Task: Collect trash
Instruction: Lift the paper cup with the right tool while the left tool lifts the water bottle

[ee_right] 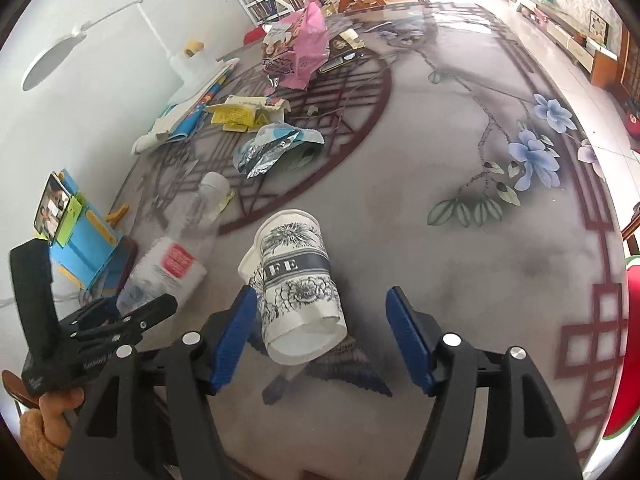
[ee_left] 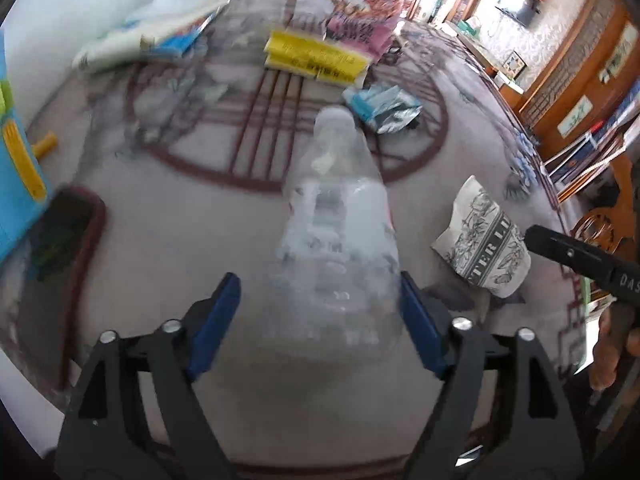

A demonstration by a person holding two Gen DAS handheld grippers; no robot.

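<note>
A clear plastic bottle point(ee_left: 336, 208) lies on the patterned table with its cap pointing away, its base between the jaws of my left gripper point(ee_left: 319, 280). The right pad is at the bottle's side and the left pad stands clear, so the gripper is open. A crumpled paper cup point(ee_right: 296, 280) with black flower print lies on its side between the jaws of my right gripper point(ee_right: 322, 292). That gripper is open too: the cup is close to the left pad and well off the right one. The bottle point(ee_right: 180, 248) and the cup point(ee_left: 484, 240) lie side by side.
Further back lie a silver-blue foil wrapper point(ee_right: 272, 148), yellow packets point(ee_right: 236, 114) and a pink bag point(ee_right: 300, 48). A blue phone stand point(ee_right: 80, 240) with a phone is at the left by the wall, and a white lamp point(ee_right: 52, 56) stands behind. The table's edge point(ee_right: 592, 160) runs along the right.
</note>
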